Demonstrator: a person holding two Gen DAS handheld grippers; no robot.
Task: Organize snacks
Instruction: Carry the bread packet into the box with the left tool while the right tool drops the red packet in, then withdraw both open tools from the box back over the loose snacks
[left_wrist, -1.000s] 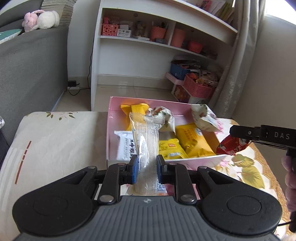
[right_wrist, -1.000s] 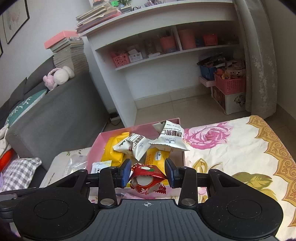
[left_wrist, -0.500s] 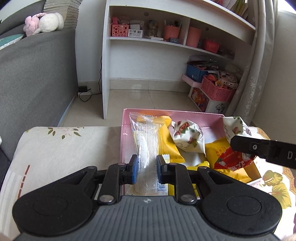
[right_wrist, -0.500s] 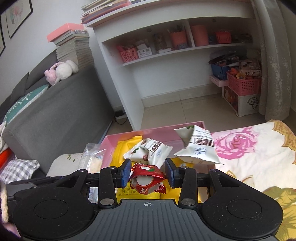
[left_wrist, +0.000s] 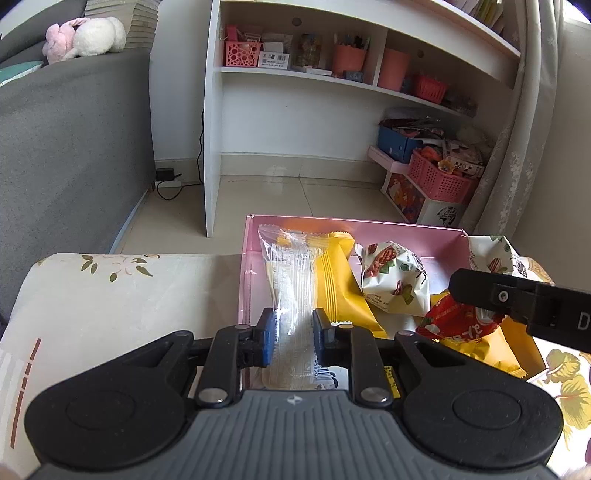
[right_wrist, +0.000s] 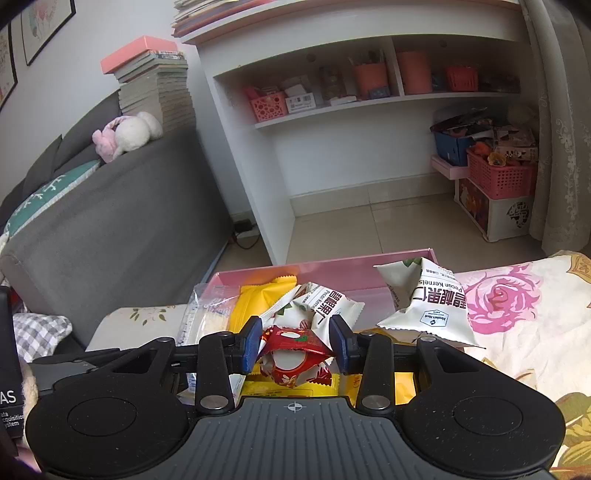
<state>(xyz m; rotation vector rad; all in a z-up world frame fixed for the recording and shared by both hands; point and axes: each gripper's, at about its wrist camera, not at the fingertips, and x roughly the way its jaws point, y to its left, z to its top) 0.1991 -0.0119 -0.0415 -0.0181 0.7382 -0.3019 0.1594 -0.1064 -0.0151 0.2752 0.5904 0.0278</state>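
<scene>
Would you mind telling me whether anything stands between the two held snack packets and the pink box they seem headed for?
Nothing visible bars the way. The left gripper holds the clear plastic packet and the right gripper the red foil packet above the open, lidless pink cardboard box. Yellow packets and white pecan bags already crowd its floor.

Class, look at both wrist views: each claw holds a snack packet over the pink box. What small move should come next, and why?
Probably open both claws and let go. The left claw grips a clear packet and the right claw a red packet, both already above the pink box among the other snacks, so only the release seems left.
</scene>
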